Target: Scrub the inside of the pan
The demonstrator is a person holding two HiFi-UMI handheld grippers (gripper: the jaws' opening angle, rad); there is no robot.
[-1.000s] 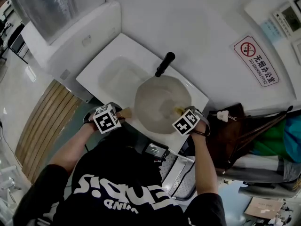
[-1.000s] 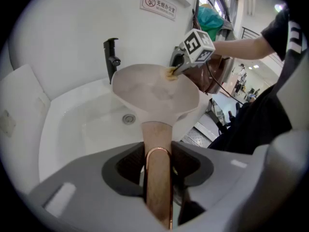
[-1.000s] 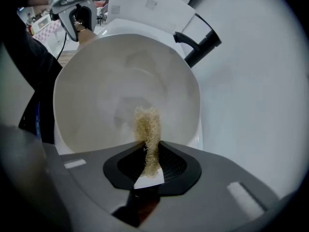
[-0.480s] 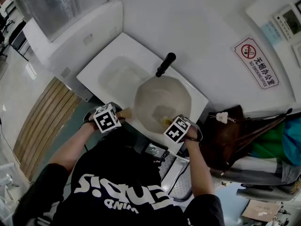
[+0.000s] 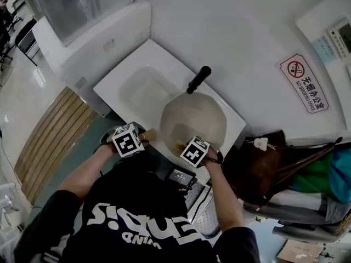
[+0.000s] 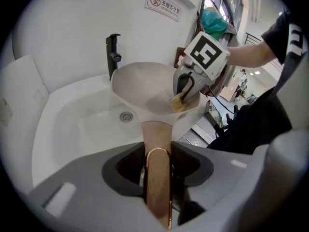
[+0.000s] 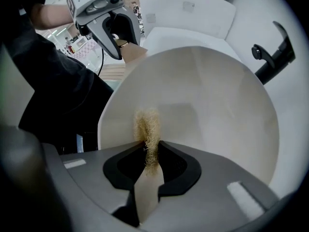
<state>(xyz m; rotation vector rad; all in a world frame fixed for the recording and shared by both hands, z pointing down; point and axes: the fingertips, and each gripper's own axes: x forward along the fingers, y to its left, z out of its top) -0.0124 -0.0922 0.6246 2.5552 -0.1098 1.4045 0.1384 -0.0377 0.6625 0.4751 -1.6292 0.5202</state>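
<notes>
Cream pan at the right end of the sink, far rim near the tap.
Your left gripper clamps its wooden handle; your right gripper pinches a straw brush, bristles against the near inner wall.

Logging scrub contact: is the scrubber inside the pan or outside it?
Inside. The scrubber, gripped by the right hand-held gripper, lies against the pan's inner wall near its rim.

White sink — black tap on rim, pan over it.
</notes>
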